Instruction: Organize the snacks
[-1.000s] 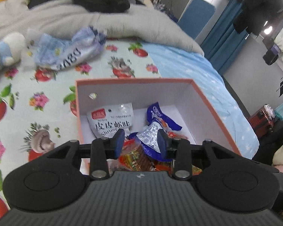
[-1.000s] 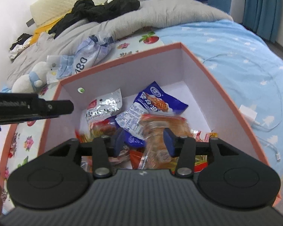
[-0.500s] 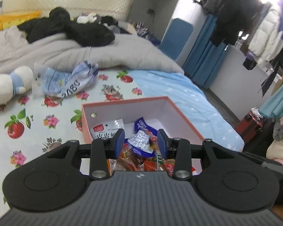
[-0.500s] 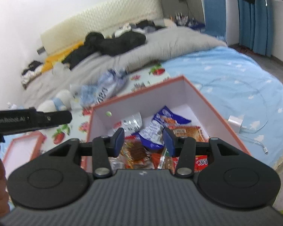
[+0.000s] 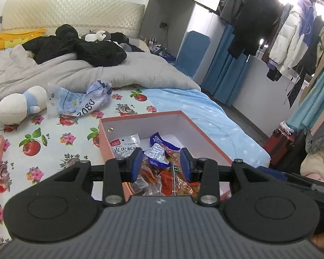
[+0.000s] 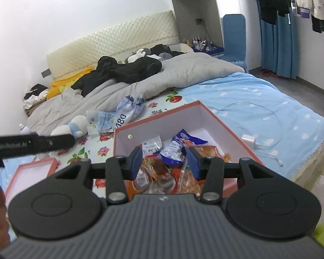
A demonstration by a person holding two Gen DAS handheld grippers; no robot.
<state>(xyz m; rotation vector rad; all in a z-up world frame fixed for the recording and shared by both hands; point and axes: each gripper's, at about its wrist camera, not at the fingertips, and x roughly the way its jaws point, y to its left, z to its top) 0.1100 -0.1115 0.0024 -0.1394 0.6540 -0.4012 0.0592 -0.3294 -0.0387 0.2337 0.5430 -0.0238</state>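
Observation:
An orange box [image 5: 207,136] with white inside sits on the bed and holds several snack packets: a white shrimp packet [image 5: 124,145], a blue packet [image 5: 159,141], orange and red ones [image 5: 179,179]. The box also shows in the right wrist view [image 6: 222,127] with the blue packet [image 6: 183,138]. My left gripper [image 5: 162,164] is open and empty, held above the box's near end. My right gripper [image 6: 165,161] is open and empty, also above the near end.
The box lid [image 6: 30,172] lies at the left on the fruit-print sheet [image 5: 43,133]. A crumpled blue-white bag [image 5: 80,103], a plush toy [image 5: 17,105], a grey duvet [image 5: 54,73] and a charger with cable [image 6: 250,139] lie on the bed. The bed edge is at the right.
Both grippers have risen and drawn back from inside the box, so the box looks smaller and the room shows. The right gripper no longer has the orange packet between its fingers.

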